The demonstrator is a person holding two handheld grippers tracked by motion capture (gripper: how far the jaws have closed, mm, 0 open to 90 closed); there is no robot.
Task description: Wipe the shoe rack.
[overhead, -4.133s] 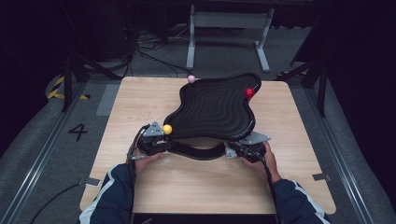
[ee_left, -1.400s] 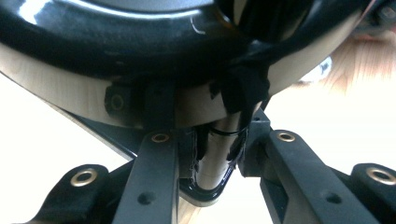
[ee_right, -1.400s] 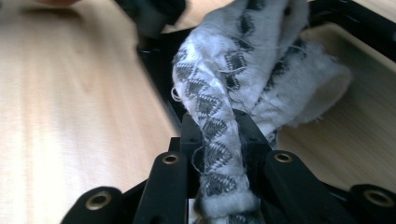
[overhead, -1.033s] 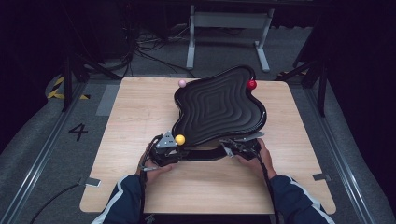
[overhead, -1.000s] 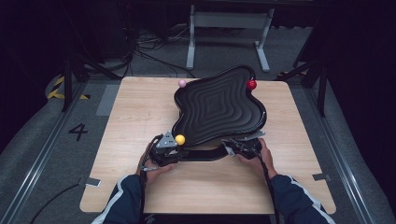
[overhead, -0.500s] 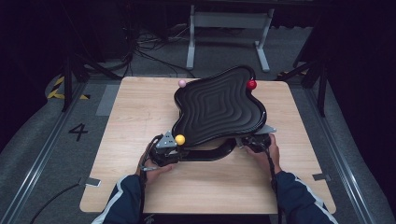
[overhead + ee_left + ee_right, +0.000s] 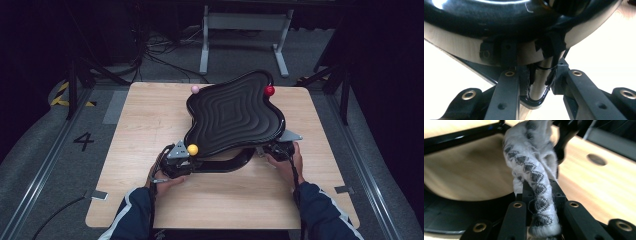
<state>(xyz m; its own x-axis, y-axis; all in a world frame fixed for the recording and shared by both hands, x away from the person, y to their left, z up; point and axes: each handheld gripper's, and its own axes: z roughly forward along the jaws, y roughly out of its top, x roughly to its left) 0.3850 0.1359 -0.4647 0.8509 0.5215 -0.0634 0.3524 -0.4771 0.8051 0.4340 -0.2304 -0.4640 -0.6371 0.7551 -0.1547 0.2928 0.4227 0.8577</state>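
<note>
Hiding most of its own curved stand (image 7: 235, 162), the wavy black tray (image 7: 234, 116) is tilting above the table (image 7: 150, 120), carrying red (image 7: 269, 90) and yellow (image 7: 192, 149) balls at its rim. The left gripper (image 7: 537, 86) is clamping the stand's shiny bar (image 7: 539, 83); the right gripper (image 7: 540, 205) is pinching a patterned cloth strap (image 7: 534, 175).

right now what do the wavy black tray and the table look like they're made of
The wavy black tray looks like moulded glossy plastic, possibly lacquered: highlights run along its stepped ridges and rim. The table looks like pale matte wood or laminate, with faint grain lines. Neither is certain from looks alone.
</note>
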